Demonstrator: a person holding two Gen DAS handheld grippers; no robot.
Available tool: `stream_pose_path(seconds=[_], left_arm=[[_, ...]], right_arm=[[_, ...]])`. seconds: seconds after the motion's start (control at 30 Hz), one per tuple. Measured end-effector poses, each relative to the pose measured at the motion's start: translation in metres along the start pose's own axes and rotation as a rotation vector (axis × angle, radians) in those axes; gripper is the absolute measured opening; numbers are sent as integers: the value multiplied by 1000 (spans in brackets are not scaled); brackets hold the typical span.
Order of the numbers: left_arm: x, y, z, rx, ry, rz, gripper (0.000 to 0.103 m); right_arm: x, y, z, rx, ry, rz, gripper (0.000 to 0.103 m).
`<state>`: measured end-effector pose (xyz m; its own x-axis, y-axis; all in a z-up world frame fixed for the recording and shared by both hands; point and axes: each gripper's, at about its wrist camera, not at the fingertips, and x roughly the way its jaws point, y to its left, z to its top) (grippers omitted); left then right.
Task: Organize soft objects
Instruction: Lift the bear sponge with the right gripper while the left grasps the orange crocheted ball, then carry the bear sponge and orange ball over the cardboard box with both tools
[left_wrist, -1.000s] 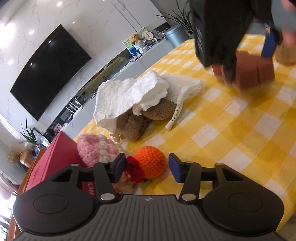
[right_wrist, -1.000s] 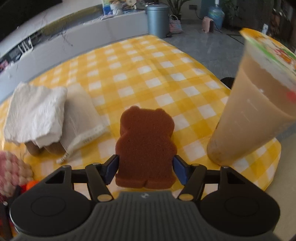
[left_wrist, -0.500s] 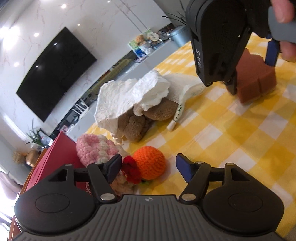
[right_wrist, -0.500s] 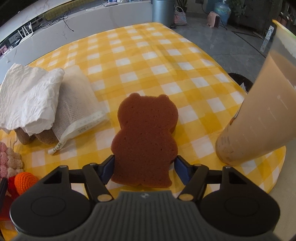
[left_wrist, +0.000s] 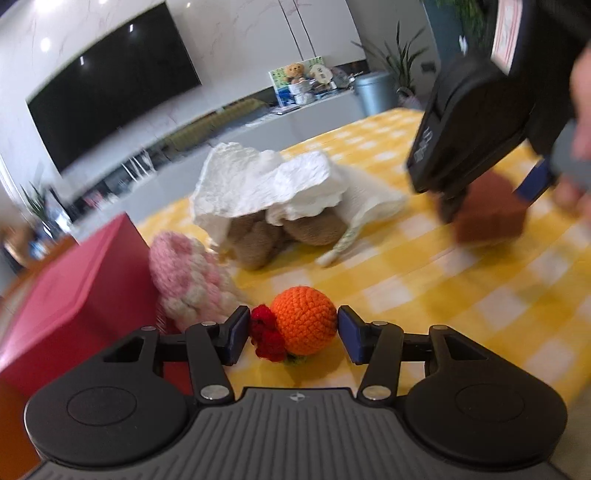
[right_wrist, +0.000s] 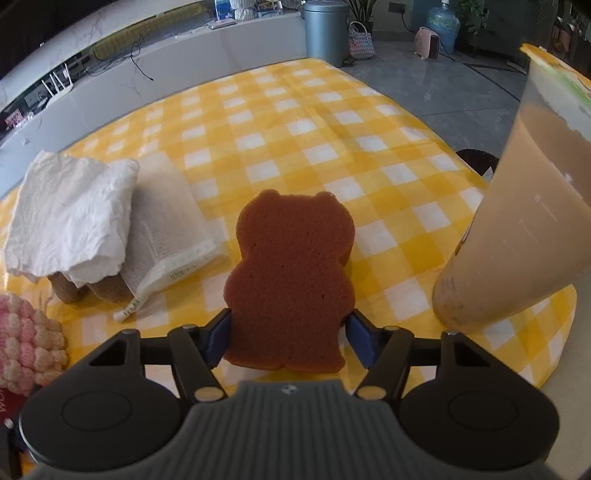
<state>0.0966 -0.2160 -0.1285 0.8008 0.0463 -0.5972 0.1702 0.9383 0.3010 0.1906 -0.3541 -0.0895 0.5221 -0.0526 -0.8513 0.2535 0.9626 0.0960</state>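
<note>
A brown bear-shaped sponge (right_wrist: 291, 280) lies flat on the yellow checked tablecloth (right_wrist: 295, 122). My right gripper (right_wrist: 290, 338) has a jaw at each side of the sponge's lower end, touching it. The sponge (left_wrist: 491, 210) and right gripper (left_wrist: 491, 192) also show in the left wrist view. My left gripper (left_wrist: 291, 334) is open, low over the cloth, with an orange crochet ball (left_wrist: 304, 319) and a red crochet piece (left_wrist: 266, 338) between its jaws, untouched. A pink-and-cream crochet piece (left_wrist: 184, 277) lies to the left.
White crumpled paper (left_wrist: 266, 184) and a mesh bag (right_wrist: 170, 225) cover brown sponges (left_wrist: 280, 232). A red box (left_wrist: 74, 288) stands at the left. A tall cup of milky drink (right_wrist: 517, 221) stands right of the sponge, near the table's edge.
My left gripper has dropped lower and moved forward, so the orange ball and red piece now sit between its open jaws. My right gripper stays around the bear sponge on the cloth.
</note>
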Motion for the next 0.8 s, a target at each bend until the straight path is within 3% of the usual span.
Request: stream_pose_path(seconds=[0.1, 0.3, 0.8], left_arm=[[-3, 1, 0, -54, 11, -73, 59], [-2, -6, -6, -61, -35, -56, 60], [-31, 15, 9, -125, -82, -114, 59]], right_arm=[[-1, 0, 0, 1, 1, 10, 65], [-2, -1, -2, 0, -4, 11, 65], [-25, 0, 2, 29, -77, 49, 64]])
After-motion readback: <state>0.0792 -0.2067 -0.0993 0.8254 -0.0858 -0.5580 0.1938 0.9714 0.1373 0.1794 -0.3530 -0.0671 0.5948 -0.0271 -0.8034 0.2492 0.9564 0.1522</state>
